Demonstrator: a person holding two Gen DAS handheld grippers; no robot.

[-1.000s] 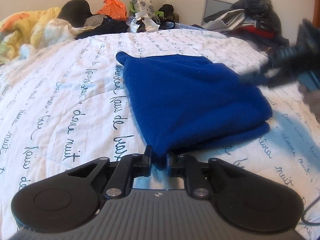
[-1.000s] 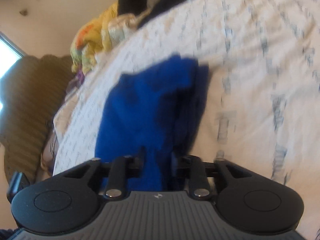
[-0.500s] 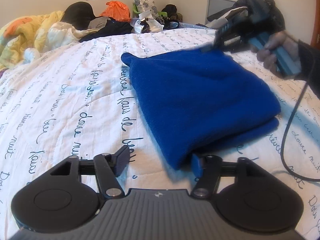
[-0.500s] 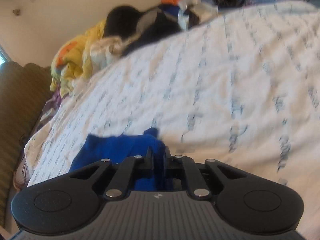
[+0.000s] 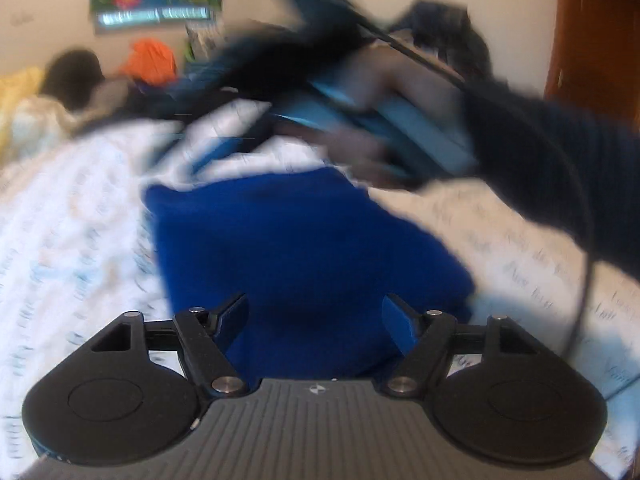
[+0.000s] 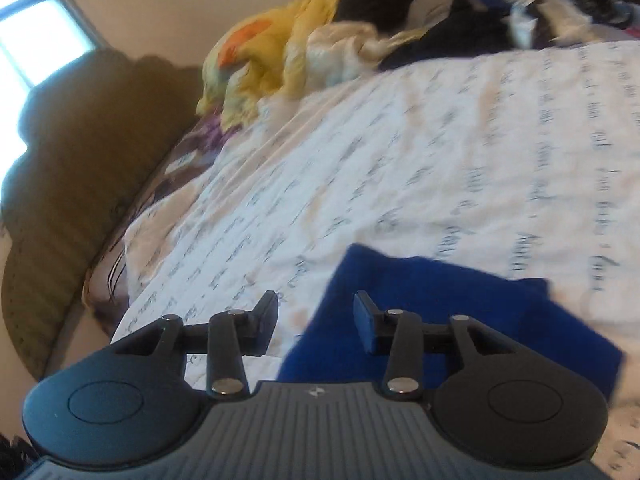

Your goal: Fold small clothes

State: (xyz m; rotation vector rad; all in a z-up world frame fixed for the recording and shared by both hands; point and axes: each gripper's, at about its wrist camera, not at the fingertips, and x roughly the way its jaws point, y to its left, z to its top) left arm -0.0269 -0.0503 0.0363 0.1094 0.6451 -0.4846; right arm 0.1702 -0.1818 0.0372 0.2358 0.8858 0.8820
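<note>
The left hand-held gripper (image 5: 314, 322) gapes wide and empty over the near edge of the folded royal-blue fleece garment (image 5: 304, 240), lying mid-frame on the white script-printed bed cover (image 5: 72, 240). The right hand-held gripper (image 6: 316, 320), also spread and empty, hovers at the garment's corner. Heaped yellow bedding (image 6: 272, 64) lies upper centre.

Cursive dark script printed in rows across the white bedsheet (image 6: 460, 152), too blurred by motion to read in either view; only loose strokes resembling words at the right edge of the left view. Small pale emblem on each hand-held gripper body, a mark and no letters. No legible labels, brands or numbers elsewhere.
</note>
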